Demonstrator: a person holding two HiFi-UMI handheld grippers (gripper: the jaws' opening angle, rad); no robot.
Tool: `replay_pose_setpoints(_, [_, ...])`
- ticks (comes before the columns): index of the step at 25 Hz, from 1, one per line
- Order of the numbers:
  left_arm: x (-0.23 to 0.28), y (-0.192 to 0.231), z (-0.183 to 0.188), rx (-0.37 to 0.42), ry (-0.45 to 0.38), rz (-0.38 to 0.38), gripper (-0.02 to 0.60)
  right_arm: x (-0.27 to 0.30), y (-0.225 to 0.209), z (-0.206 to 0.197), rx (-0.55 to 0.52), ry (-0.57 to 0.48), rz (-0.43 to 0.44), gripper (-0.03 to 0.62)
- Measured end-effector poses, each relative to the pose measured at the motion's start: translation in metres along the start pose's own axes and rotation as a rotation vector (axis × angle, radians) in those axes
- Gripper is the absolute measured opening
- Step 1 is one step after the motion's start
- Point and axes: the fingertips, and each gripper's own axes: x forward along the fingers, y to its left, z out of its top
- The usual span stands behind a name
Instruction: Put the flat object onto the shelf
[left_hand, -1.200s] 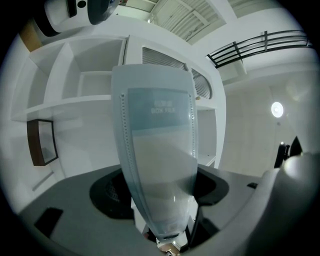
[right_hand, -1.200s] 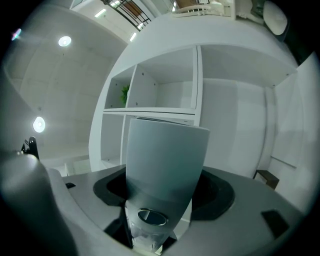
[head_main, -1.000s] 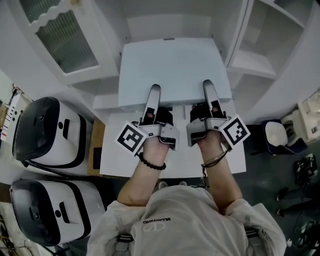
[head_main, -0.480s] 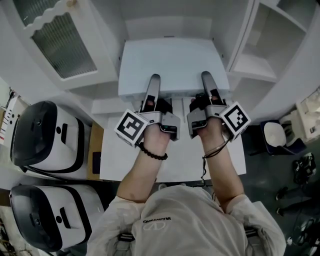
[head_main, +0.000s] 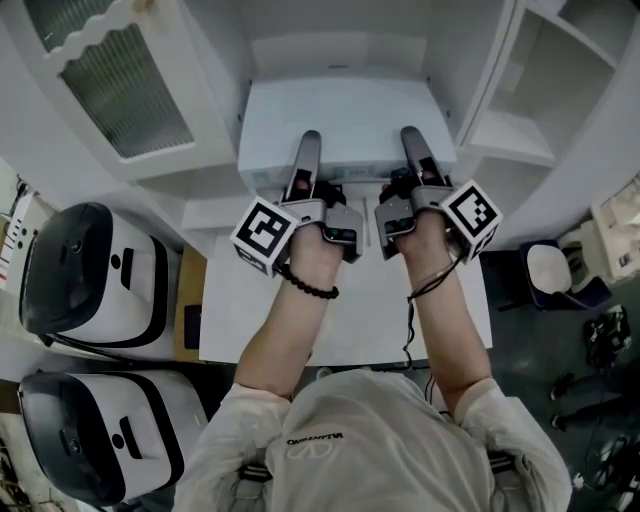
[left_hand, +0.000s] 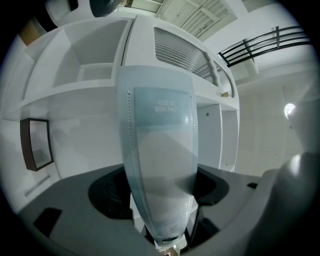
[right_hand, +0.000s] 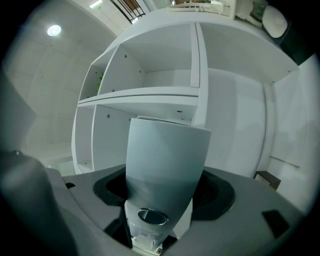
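The flat object (head_main: 345, 115) is a pale blue-white slab held level in front of me, over the gap between the table and the white shelving. My left gripper (head_main: 307, 145) grips its near edge on the left, with one grey finger (head_main: 304, 165) lying on top. My right gripper (head_main: 412, 140) holds the near edge on the right in the same way. In the left gripper view the flat object (left_hand: 160, 150) fills the space between the jaws. In the right gripper view the flat object (right_hand: 165, 160) sits between the jaws too, with a shelf board (right_hand: 145, 95) just beyond it.
A white table (head_main: 350, 320) lies under my forearms. Two white and black machines (head_main: 90, 265) (head_main: 100, 430) stand at the left. A cabinet door with ribbed glass (head_main: 120, 80) hangs open at upper left. Open white shelf compartments (head_main: 510, 130) rise at the right.
Both grippers have carried the flat object forward, away from the table and toward the shelving. The grip on it looks the same.
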Motion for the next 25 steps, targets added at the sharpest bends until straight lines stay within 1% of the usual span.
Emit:
replay_pose_setpoints(11, [0.017, 0.007, 0.006, -0.012, -0.014, 0.022, 0.322, 0.018, -0.005, 0.003, 0.01, 0.004, -0.038, 0.341])
replay_pose_setpoints(17, [0.018, 0.005, 0.007, -0.015, -0.016, 0.019, 0.333, 0.02, -0.005, 0.002, 0.009, 0.007, -0.045, 0.347])
replay_pose_setpoints(19, [0.019, 0.002, 0.006, -0.006, -0.013, -0.004, 0.342, 0.02, -0.002, 0.001, -0.002, 0.016, -0.036, 0.348])
replay_pose_setpoints(22, [0.017, -0.001, 0.005, 0.035, 0.004, -0.027, 0.38, 0.016, 0.004, -0.001, -0.034, 0.031, 0.004, 0.366])
replay_pose_setpoints(24, [0.012, 0.001, 0.006, 0.049, 0.006, -0.028, 0.409, 0.009, 0.008, -0.004, -0.061, 0.035, 0.037, 0.371])
replay_pose_setpoints(25, [0.009, 0.003, 0.006, 0.055, 0.005, -0.022, 0.41, 0.004, 0.009, -0.006, -0.078, 0.03, 0.047, 0.371])
